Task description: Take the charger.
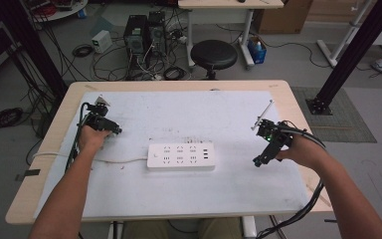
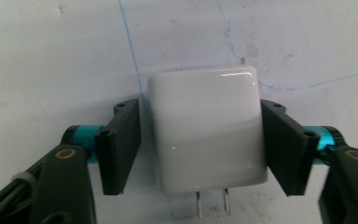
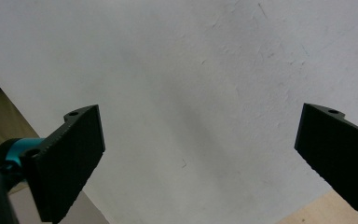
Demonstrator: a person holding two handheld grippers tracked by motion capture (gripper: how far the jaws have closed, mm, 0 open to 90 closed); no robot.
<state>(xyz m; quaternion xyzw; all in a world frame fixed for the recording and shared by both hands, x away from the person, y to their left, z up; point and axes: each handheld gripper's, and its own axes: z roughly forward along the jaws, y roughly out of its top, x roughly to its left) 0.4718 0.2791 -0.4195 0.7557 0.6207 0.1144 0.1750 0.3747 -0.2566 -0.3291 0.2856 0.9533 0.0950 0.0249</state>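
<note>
A white plug-in charger [image 2: 207, 130] lies flat on the white mat, its two metal prongs pointing toward the camera. My left gripper [image 2: 199, 106] straddles it, and both black pads [image 2: 121, 144] sit against its sides. From above, that left gripper [image 1: 101, 123] points down at the mat's far left, covering the charger. A white power strip [image 1: 180, 156] with several sockets lies mid-table, its cord [image 1: 114, 160] trailing left. My right gripper [image 1: 258, 160] hangs at the right of the mat. In its own view the right gripper [image 3: 200, 112] is wide open over bare mat.
The white mat [image 1: 189, 114] covers most of a light wooden table [image 1: 40, 184]. A thin white stick [image 1: 261, 115] rises near the right hand. Beyond the far edge stand a black stool [image 1: 214, 54], computer towers [image 1: 144, 32] and floor cables.
</note>
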